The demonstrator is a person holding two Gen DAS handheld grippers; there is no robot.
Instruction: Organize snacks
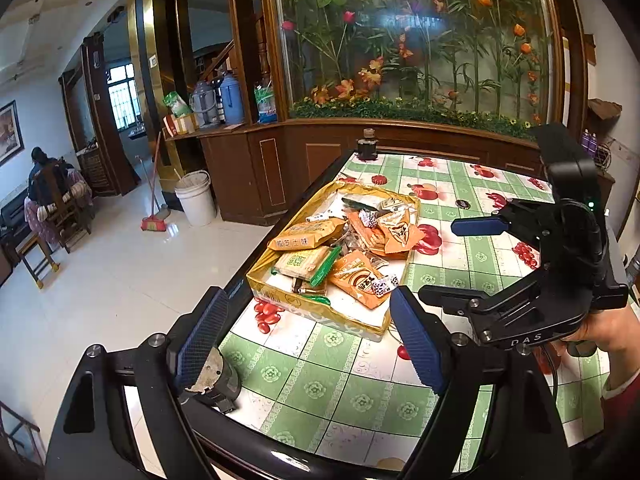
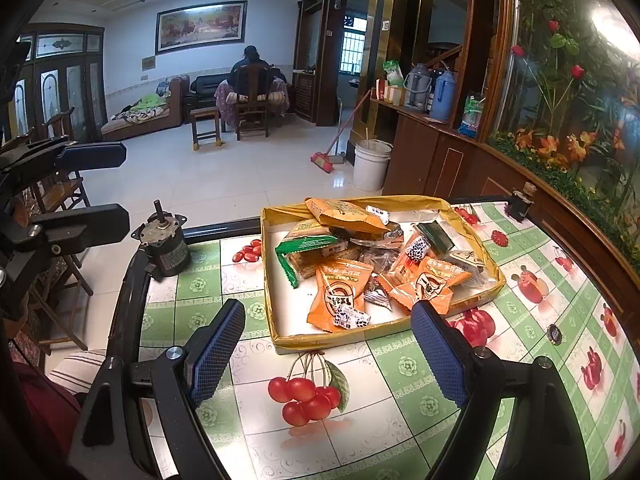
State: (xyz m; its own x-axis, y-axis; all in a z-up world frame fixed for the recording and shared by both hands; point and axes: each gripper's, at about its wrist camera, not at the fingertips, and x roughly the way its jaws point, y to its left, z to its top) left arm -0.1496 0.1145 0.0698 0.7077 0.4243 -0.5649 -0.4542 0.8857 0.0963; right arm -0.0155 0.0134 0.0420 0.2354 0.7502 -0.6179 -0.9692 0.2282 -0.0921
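A shallow gold tray (image 1: 320, 313) (image 2: 320, 339) sits on the fruit-print tablecloth (image 1: 320, 392). It holds several snack packets in a loose heap. Among them are orange packets (image 2: 338, 294), a green-edged cracker pack (image 1: 306, 264) and small black-and-white candies (image 2: 351, 317). My left gripper (image 1: 310, 338) stands open just short of the tray's near corner, with nothing between its blue pads. My right gripper (image 2: 327, 352) is also open and empty, in front of the tray's near wall. Each gripper shows in the other's view: the right gripper (image 1: 460, 260) beside the tray, the left gripper (image 2: 104, 190) off the table's left edge.
A small black motor (image 2: 164, 248) stands at the table's near left corner, by my left finger. A dark little bottle (image 1: 367, 146) and a red cap (image 1: 379, 179) lie at the far edge. On the floor beyond are a white bucket (image 2: 371, 164) and a broom; a person sits far back.
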